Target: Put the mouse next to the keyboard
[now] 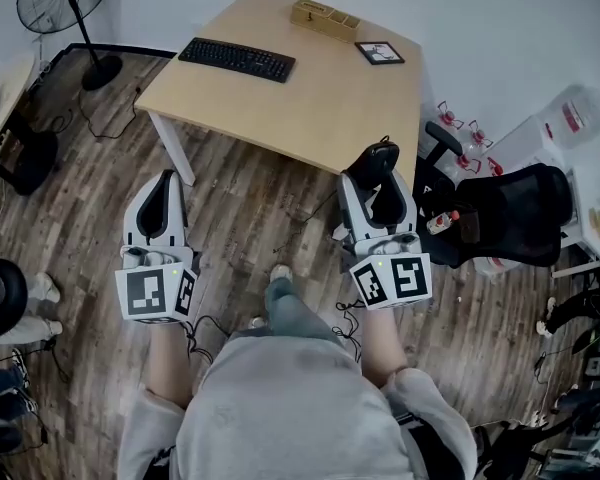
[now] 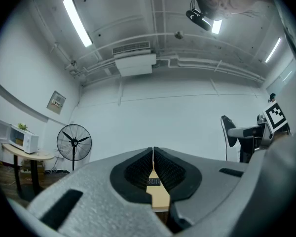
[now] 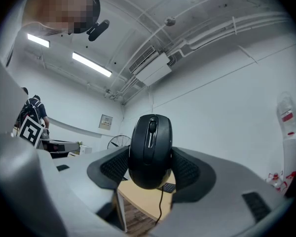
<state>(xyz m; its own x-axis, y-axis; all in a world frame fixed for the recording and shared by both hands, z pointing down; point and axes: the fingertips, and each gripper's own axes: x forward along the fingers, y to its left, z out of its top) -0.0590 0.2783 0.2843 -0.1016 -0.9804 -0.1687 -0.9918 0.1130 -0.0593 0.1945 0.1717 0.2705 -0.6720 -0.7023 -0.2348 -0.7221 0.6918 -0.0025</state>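
Right claw (image 3: 150, 168) clamps the mouse (image 3: 150, 147), off the surface (image 1: 320, 98); left claw (image 2: 153, 171) sits closed, empty; placing beside the keyboard (image 1: 237, 59) is left

Left tool (image 1: 164, 184) and right tool (image 1: 380, 183): grey shells, black ribbed pads (image 2: 138, 170), black-and-white marker cubes (image 1: 158, 293), black cables (image 1: 196, 334). The person wears a grey shirt (image 1: 290, 408) and jeans (image 1: 292, 313).

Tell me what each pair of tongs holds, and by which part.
Right tongs clamp the black mouse by its two sides; left tongs are shut on nothing.
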